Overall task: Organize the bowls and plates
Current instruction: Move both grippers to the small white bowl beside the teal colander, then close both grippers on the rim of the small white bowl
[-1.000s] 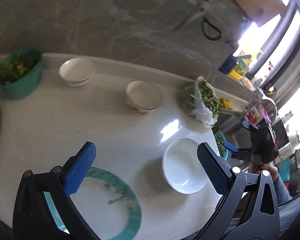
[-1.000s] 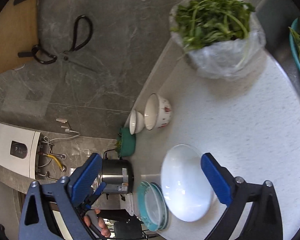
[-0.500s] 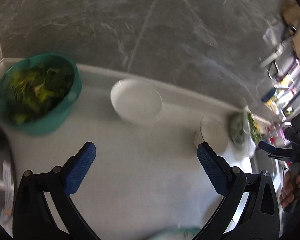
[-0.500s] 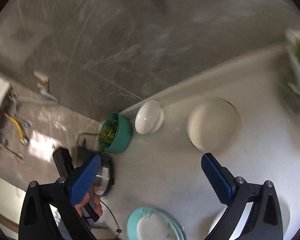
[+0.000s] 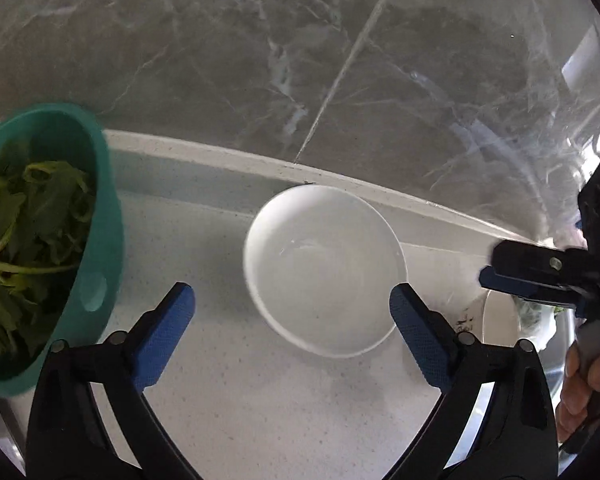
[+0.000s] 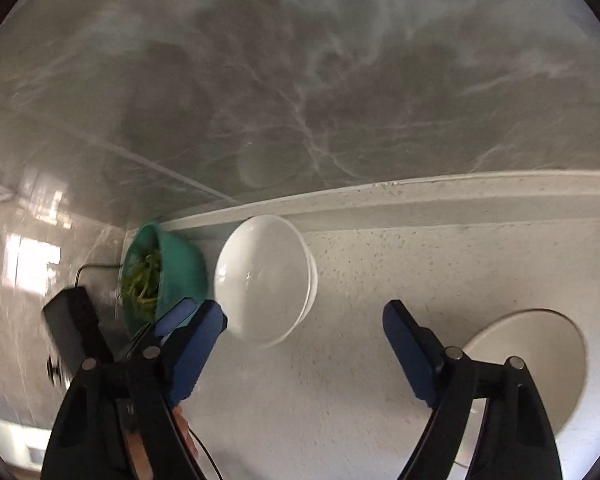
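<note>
A small white bowl stands on the white counter close to the backsplash ledge. My left gripper hovers over its near side. The jaws are closing, the right fingertip is by the bowl's rim, and neither pad presses on it. My right gripper comes in from the right, jaws closing, with only bare counter between its fingers. A second pale bowl sits to the right, partly hidden behind the right finger. The left gripper shows at the left of the right wrist view.
A teal bowl of leafy greens stands just left of the white bowl. The grey marble wall rises right behind the ledge. A person's hand holds the right gripper's handle.
Both views have swept left along the counter to the small white bowl by the wall. The teal-rimmed plate and the large white bowl have left view. Both pairs of jaws stand slightly narrower.
</note>
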The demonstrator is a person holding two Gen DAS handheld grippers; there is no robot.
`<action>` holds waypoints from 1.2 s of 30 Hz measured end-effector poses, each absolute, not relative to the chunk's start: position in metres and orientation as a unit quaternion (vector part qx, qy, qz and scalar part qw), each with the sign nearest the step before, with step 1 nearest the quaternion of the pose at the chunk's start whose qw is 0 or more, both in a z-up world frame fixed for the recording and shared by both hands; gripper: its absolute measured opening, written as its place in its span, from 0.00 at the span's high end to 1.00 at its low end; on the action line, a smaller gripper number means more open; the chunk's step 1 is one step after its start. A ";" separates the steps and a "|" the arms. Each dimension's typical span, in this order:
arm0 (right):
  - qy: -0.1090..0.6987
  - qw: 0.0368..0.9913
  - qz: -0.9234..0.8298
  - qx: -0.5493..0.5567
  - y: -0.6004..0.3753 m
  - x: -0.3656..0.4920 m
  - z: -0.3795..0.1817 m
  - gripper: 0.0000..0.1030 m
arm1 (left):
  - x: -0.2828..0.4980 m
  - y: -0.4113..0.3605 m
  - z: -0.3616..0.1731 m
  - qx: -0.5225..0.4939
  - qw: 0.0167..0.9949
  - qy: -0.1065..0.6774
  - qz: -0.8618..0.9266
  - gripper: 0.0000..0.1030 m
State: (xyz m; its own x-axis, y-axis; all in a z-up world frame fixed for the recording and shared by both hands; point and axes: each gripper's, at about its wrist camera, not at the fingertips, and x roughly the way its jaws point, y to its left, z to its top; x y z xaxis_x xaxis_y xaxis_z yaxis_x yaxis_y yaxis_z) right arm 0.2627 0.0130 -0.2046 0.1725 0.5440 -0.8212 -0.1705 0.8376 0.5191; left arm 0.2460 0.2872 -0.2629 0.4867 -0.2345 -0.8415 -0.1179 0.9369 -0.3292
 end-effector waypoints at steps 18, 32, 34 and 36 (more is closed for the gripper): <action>0.644 0.721 0.217 0.136 0.049 0.289 -0.267 0.42 | 0.293 0.294 -0.332 -0.193 0.807 0.557 -0.037 0.77; 0.662 0.702 0.226 0.138 0.062 0.294 -0.286 0.87 | 0.306 0.287 -0.348 -0.207 0.800 0.561 -0.049 0.90; 0.661 0.703 0.225 0.131 0.066 0.292 -0.286 0.87 | 0.306 0.283 -0.349 -0.207 0.800 0.562 -0.048 0.90; 0.661 0.702 0.226 0.135 0.066 0.290 -0.287 0.87 | 0.299 0.290 -0.348 -0.210 0.799 0.562 -0.047 0.90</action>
